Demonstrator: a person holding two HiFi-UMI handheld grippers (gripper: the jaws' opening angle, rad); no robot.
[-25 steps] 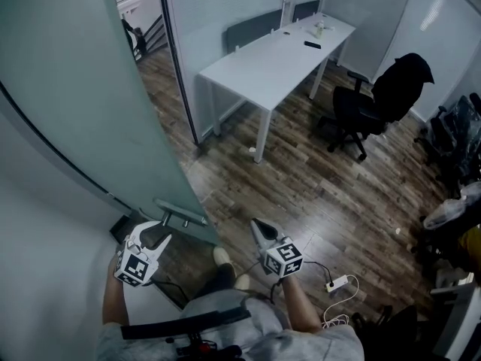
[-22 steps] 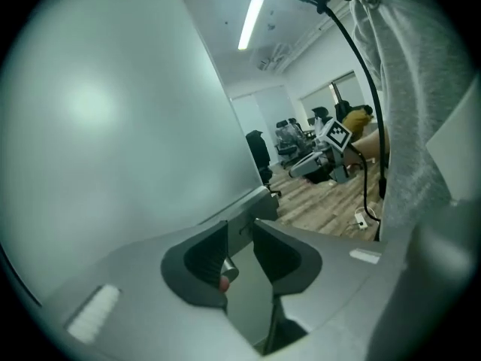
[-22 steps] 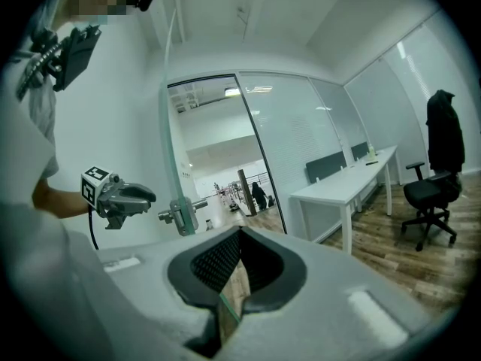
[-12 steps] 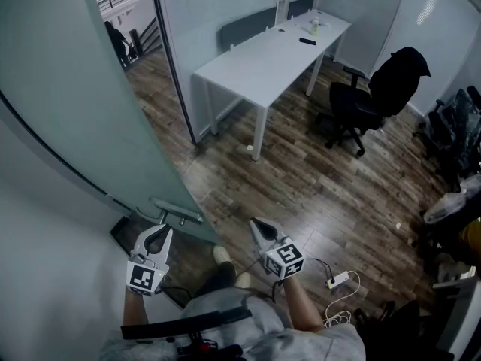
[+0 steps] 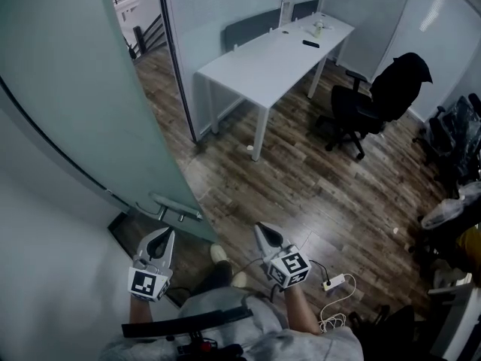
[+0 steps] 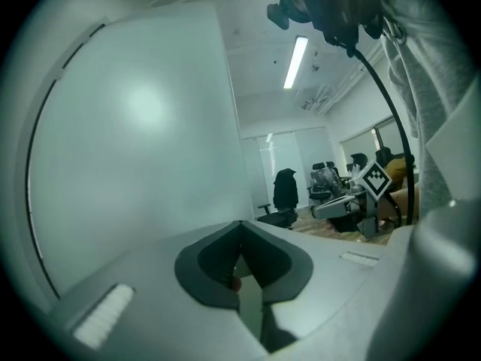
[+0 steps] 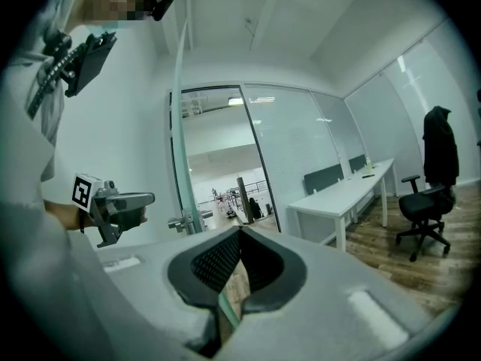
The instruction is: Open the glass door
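Note:
The frosted glass door point(image 5: 83, 104) stands swung open at the left of the head view, and its metal handle point(image 5: 177, 204) juts from the lower edge. My left gripper point(image 5: 167, 234) hangs just below the handle, apart from it, shut on nothing. In the left gripper view the left gripper point(image 6: 240, 224) faces the door's frosted pane point(image 6: 135, 126). My right gripper point(image 5: 262, 229) floats to the right over the wood floor, shut and holding nothing. The right gripper view shows the right gripper point(image 7: 240, 230), the door edge point(image 7: 180, 164), the handle point(image 7: 188, 222) and the left gripper point(image 7: 146, 199).
A white desk point(image 5: 270, 59) stands beyond the doorway beside a glass partition point(image 5: 225, 13). A black office chair point(image 5: 368, 104) with a jacket sits right of it. A power strip point(image 5: 331, 284) and cable lie on the floor near my feet point(image 5: 219, 254).
The left gripper's jaws have gone from open to shut. It has rolled upright and drawn back from the door handle. The right gripper has shifted slightly.

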